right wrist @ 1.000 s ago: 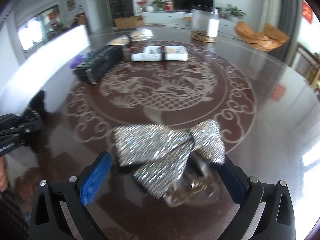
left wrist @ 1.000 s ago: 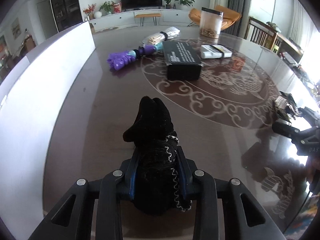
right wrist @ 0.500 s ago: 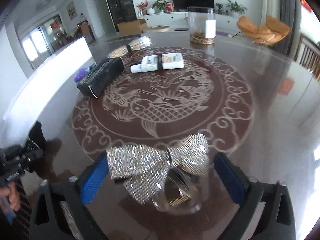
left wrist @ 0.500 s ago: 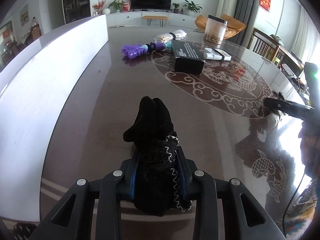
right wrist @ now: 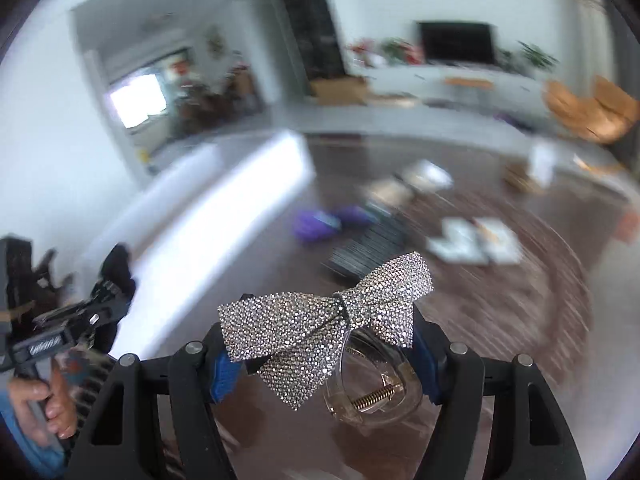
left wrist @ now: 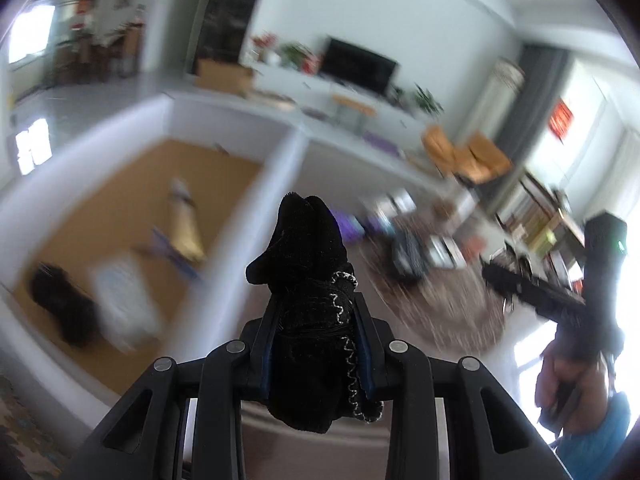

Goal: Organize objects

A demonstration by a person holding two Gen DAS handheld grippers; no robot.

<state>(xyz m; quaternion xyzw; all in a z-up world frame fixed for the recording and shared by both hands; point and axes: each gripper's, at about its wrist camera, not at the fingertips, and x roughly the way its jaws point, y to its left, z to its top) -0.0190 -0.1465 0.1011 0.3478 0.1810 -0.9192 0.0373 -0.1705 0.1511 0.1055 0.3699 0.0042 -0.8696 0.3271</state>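
Note:
My left gripper (left wrist: pixel 315 304) is shut on a black fabric piece with white stitching (left wrist: pixel 308 240), held up in the air near the white box's wall (left wrist: pixel 260 200). In the right wrist view a silver sequinned bow on a clear spring clip (right wrist: pixel 288 328) lies across the jaws of my right gripper (right wrist: pixel 320 332). Those jaws are closing, the blue pads press on both ends of the bow, and it hangs above the dark table (right wrist: pixel 500 320). The left gripper with the black piece (right wrist: pixel 116 264) shows at the far left there, held by a hand (right wrist: pixel 52 404).
The white box has a brown floor (left wrist: pixel 100 208) with several blurred things on it, among them a black lump (left wrist: pixel 60 308) and a white one (left wrist: pixel 120 300). On the table lie a purple toy (right wrist: pixel 320 222), a black box (right wrist: pixel 368 248) and white packets (right wrist: pixel 472 240).
Both grippers have risen off the table. The right jaws have narrowed onto the bow and lifted it. The left view has swung up and left, over the white wall into the box.

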